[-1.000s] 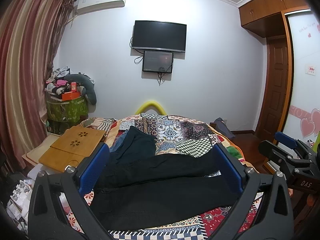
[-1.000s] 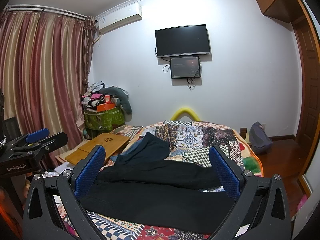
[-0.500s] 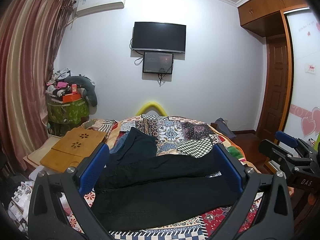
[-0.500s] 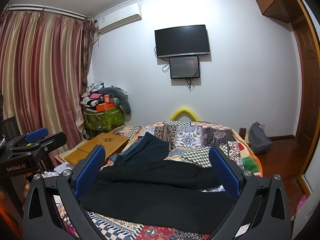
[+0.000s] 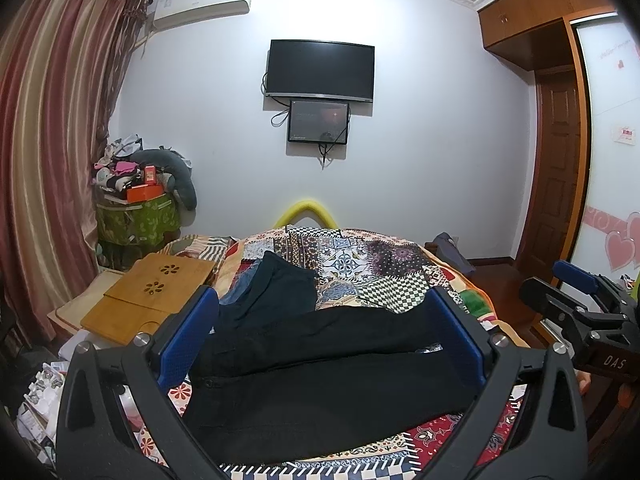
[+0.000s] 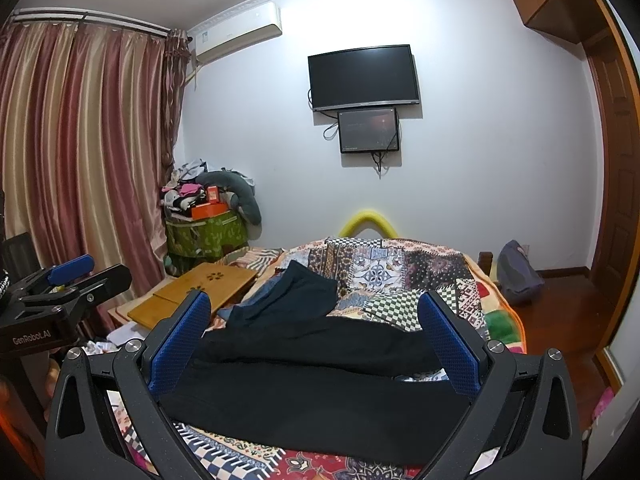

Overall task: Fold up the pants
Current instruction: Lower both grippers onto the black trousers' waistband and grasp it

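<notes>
We hold two grippers, the left gripper [image 5: 320,344] and the right gripper [image 6: 314,346], both spread wide and empty above one pair of black pants [image 5: 328,384] lying flat along the bed's [image 5: 400,276] near edge.

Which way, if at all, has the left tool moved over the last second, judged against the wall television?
Barely. In the left wrist view the television sits very slightly lower in frame than before, so the left tool has tilted up a touch above the black pants.

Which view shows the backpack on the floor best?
The right wrist view: the backpack stands whole beside the bed. In the left wrist view only its top peeks over the bed's far edge.
</notes>
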A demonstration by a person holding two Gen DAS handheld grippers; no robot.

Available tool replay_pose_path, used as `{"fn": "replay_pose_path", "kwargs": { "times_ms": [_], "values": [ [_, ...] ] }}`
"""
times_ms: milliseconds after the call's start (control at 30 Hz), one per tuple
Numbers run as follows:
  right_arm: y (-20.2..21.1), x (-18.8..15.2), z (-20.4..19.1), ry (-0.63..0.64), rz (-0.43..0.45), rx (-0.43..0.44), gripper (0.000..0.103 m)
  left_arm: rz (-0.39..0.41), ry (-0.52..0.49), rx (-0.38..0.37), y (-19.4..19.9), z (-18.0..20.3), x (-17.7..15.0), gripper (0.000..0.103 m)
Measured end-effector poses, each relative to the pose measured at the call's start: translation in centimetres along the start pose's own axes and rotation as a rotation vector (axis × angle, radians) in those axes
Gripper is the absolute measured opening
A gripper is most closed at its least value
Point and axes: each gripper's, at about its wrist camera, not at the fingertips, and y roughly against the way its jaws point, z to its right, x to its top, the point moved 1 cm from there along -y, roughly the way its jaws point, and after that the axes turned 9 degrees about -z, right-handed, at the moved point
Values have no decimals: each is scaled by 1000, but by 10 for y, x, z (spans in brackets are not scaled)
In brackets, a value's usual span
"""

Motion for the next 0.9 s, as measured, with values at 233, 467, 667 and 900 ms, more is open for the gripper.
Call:
{"fn": "replay_pose_path", "kwargs": {
  "times_ms": [233, 467, 667, 900],
  "values": [
    [-32, 1, 6, 20, -39, -12, 103, -34, -6, 31, -34, -19, 6, 103],
    [-82, 2, 17, 55, -100, -20, 103, -130, -6, 89, -102, -55, 14, 103],
    [-134, 4, 32, 91, -177, -24, 102, -273, 20, 109, -181, -100, 17, 103],
    [-199, 2, 64, 43, -291, -25, 102, -412, 53, 144, -271, -158, 8, 103]
  ]
}}
